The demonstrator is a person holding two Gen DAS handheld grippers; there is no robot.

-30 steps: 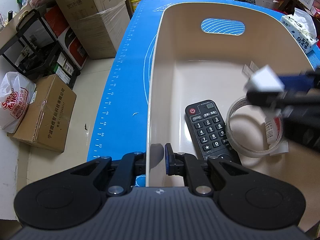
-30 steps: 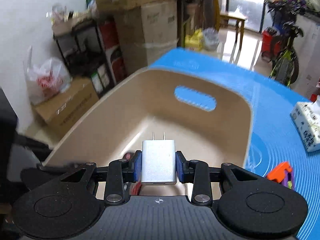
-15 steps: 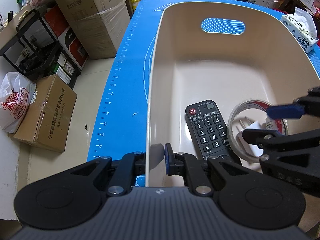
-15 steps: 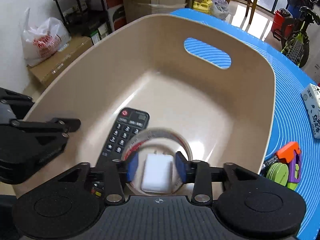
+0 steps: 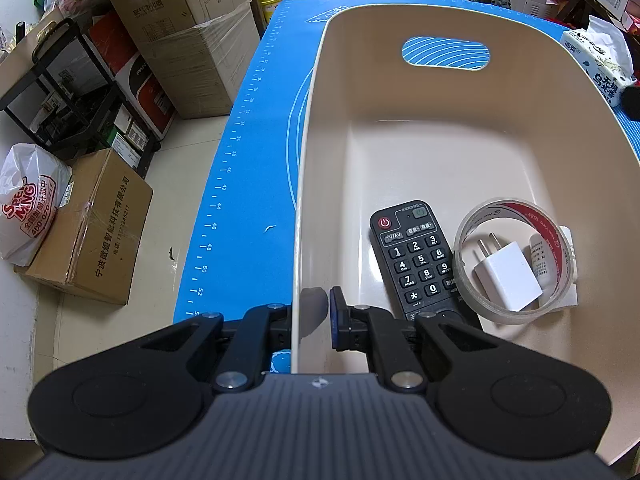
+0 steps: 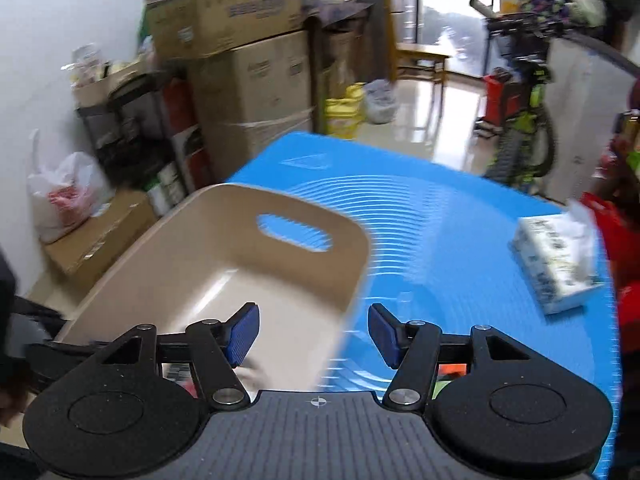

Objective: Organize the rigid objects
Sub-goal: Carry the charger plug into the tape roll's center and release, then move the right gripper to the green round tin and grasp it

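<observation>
A beige plastic bin (image 5: pixel 316 128) stands on the blue mat (image 5: pixel 248 152). Inside lie a black remote (image 5: pixel 416 260), a clear tape roll (image 5: pixel 516 272) and a white plug charger (image 5: pixel 508 276) resting inside the roll. My left gripper (image 5: pixel 310 320) is shut on the bin's near left wall. My right gripper (image 6: pixel 314 336) is open and empty, raised above the bin's right rim (image 6: pixel 356 280); the right wrist view is blurred by motion.
A tissue pack (image 5: pixel 600 64) lies on the mat right of the bin, also in the right wrist view (image 6: pixel 556 264). Cardboard boxes (image 5: pixel 92 236), a black rack (image 5: pixel 68 100) and a white bag (image 5: pixel 28 200) stand on the floor at left.
My right gripper let go of the white charger inside the tape roll, opened, and rose up and out of the bin toward the right. The left gripper has not moved.
</observation>
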